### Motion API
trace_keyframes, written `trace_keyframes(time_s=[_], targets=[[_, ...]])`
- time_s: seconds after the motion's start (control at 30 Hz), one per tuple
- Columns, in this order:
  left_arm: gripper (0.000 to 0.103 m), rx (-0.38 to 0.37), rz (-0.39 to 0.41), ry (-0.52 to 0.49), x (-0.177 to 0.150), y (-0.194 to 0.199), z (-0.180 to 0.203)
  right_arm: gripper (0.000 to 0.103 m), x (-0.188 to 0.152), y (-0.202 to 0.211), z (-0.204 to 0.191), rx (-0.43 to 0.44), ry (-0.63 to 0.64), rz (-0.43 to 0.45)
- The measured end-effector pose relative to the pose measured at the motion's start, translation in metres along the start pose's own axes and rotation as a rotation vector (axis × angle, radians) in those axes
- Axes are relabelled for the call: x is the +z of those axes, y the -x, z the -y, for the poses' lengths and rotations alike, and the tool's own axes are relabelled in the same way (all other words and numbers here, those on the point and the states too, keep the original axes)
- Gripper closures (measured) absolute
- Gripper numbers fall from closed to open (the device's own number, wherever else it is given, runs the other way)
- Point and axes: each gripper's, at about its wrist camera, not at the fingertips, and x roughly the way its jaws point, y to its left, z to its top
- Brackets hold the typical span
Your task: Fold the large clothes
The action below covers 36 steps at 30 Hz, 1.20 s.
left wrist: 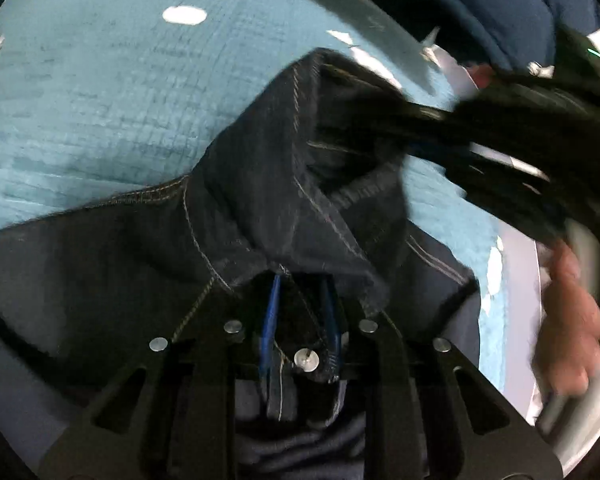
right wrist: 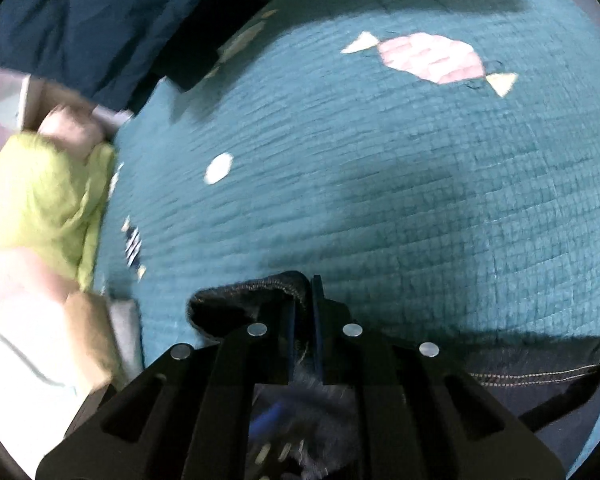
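Two grippers, both clamped on the same dark denim garment (left wrist: 260, 208) over a teal quilted blanket (left wrist: 100, 100). Left gripper (left wrist: 300, 300) – jaws narrowly parted, stitched denim edge pinched between the blue pads, cloth bunched up ahead of it. Right gripper (right wrist: 304, 312) – jaws nearly closed on a hem fold; more denim trails off to its right. A hand (left wrist: 572, 320) shows at the edge, blurred.

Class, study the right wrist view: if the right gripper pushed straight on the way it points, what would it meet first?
Beyond the dark denim garment pinched in the right gripper, probably the teal quilted blanket; nothing else shows in that line, though depth is unclear.
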Motion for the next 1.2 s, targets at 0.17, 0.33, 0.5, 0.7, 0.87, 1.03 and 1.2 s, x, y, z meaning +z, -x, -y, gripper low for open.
trace_keyframes(time_s=[0.17,0.33,0.5,0.7,0.87,1.03,1.2], targets=[[0.084,-0.069,0.036,0.005,-0.004,0.006,-0.013,0.096,-0.043,0.019,-0.025,0.018,0.132,0.017],[0.083,-0.030,0.053,-0.044,-0.017,0.017,-0.002,0.096,-0.103,0.032,-0.015,0.018,0.164,0.037],[0.083,0.035,0.033,-0.158,-0.039,0.057,0.011,0.096,-0.137,0.029,-0.015,-0.018,0.227,0.015],[0.083,0.043,0.132,-0.209,-0.027,0.119,0.023,0.096,-0.147,0.005,-0.014,-0.066,0.271,-0.023],[0.083,0.048,0.087,-0.222,0.012,0.095,0.044,0.096,-0.155,0.005,-0.015,-0.085,0.308,-0.001],[0.090,0.237,-0.033,-0.305,-0.025,0.040,0.022,0.088,-0.149,0.050,-0.007,0.040,0.187,0.100],[0.090,0.255,0.088,-0.184,-0.051,0.060,0.004,0.087,-0.150,0.048,-0.023,-0.021,0.133,0.134]])
